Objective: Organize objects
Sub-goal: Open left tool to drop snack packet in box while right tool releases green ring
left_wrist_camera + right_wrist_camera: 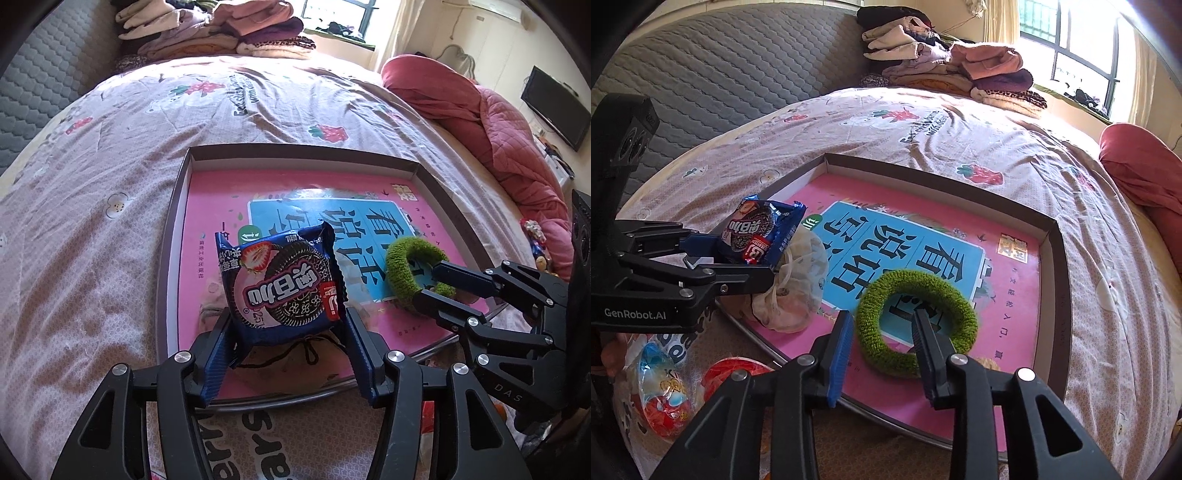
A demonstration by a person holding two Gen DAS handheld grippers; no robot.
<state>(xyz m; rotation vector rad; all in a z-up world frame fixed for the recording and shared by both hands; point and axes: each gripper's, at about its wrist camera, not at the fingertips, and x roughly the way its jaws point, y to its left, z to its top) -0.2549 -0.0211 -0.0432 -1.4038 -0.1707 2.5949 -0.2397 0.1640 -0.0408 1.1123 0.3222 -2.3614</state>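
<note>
A blue cookie packet (284,280) with a strawberry picture stands tilted between the blue pads of my left gripper (288,314), which is shut on it above a white mesh drawstring bag (798,288). A fuzzy green ring (916,321) lies flat on the pink book (1004,295) inside the shallow box tray (1058,266). My right gripper (882,319) is open and straddles the ring's near band: one finger is in the hole and the other stands just outside, clear of the fuzz. In the left wrist view the ring (402,258) sits at the right gripper's (428,282) tips.
The tray (295,151) rests on a flower-print bedspread (110,147). Foil-wrapped egg snacks (661,391) and a red round packet (735,373) lie at the near left. Folded clothes (221,33) are stacked at the far end, and a red quilt (498,122) lies along the right.
</note>
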